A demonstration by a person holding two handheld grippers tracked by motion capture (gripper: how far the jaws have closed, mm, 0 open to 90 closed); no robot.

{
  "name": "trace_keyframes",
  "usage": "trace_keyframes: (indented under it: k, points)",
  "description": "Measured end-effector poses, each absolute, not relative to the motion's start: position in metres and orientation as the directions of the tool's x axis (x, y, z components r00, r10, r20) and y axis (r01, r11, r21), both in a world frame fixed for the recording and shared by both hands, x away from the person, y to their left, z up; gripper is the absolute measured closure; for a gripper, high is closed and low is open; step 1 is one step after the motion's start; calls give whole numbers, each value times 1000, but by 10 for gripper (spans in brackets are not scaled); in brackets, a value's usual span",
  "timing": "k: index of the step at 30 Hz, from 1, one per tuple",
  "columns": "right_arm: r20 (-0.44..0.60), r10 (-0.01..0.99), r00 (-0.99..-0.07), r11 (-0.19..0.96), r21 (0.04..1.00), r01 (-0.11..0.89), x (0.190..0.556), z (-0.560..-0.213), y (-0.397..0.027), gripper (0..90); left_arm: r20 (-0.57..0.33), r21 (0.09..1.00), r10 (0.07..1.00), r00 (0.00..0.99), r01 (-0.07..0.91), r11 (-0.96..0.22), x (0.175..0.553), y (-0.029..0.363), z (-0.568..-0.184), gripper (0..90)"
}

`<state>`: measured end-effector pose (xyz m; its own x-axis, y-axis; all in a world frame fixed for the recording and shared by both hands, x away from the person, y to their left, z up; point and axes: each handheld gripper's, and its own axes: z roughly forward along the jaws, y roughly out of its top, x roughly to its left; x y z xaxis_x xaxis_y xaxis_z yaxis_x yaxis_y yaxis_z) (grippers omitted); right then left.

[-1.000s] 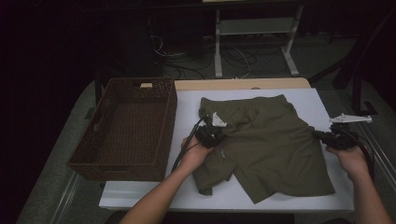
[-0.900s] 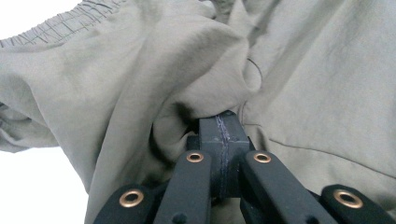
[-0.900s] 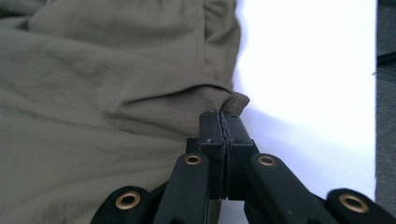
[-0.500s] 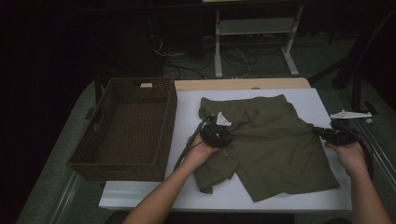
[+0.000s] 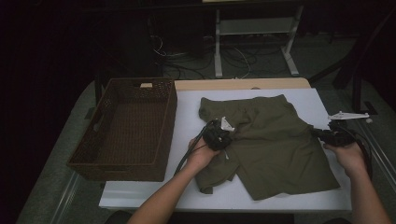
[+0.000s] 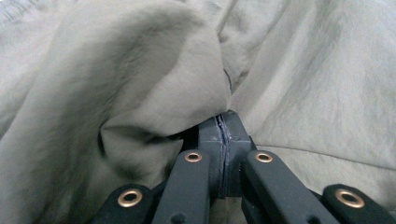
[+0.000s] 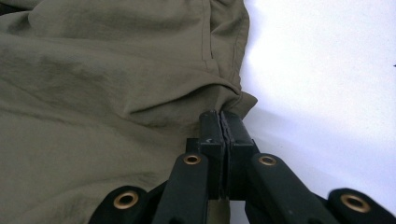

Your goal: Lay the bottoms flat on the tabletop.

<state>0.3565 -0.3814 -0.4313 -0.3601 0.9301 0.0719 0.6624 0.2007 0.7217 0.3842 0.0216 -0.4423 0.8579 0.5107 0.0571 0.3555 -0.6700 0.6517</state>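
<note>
Left claw (image 6: 224, 128) clamped shut on a bunched fold of the olive shorts (image 5: 271, 144); jaws just reclosed. Right claw (image 7: 223, 122) pinched tight on the shorts' edge.

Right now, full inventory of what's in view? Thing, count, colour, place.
shorts: 1, olive green, spread on the white table top, centre to right; left part bunched up
basket: 1, dark brown wicker, left side of the table, nothing seen in it
table: 1, white top with a pale wood strip at the far edge
stand: 1, white metal frame, on the floor behind the table
cables: several, dark, on the floor by the stand
left gripper: 1, black, fingers shut on a fold of the shorts' left part
right gripper: 1, black, fingers shut on the shorts' right edge
hands: 2, one on each gripper, forearms coming in from the bottom
</note>
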Motion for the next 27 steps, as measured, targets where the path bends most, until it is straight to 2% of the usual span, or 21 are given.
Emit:
trace_keyframes:
  k: [6,13,18,23,27]
  points:
    - [76,931,-357,190,736,650,355,-428,-384,873,72,679,540,839,356,-643,395,25,-433,898]
    - [105,928,-357,161,752,640,362,-427,-385,874,100,683,575,812,364,-633,429,23,-421,896]
    - [110,931,-347,146,760,633,377,-432,-388,874,80,672,582,810,387,-631,448,20,-428,894]
    - [122,931,-343,139,751,646,391,-443,-389,871,66,669,582,810,396,-629,452,19,-436,876]
    - [134,932,-338,129,748,651,390,-443,-390,833,46,678,577,815,399,-617,450,20,-434,826]
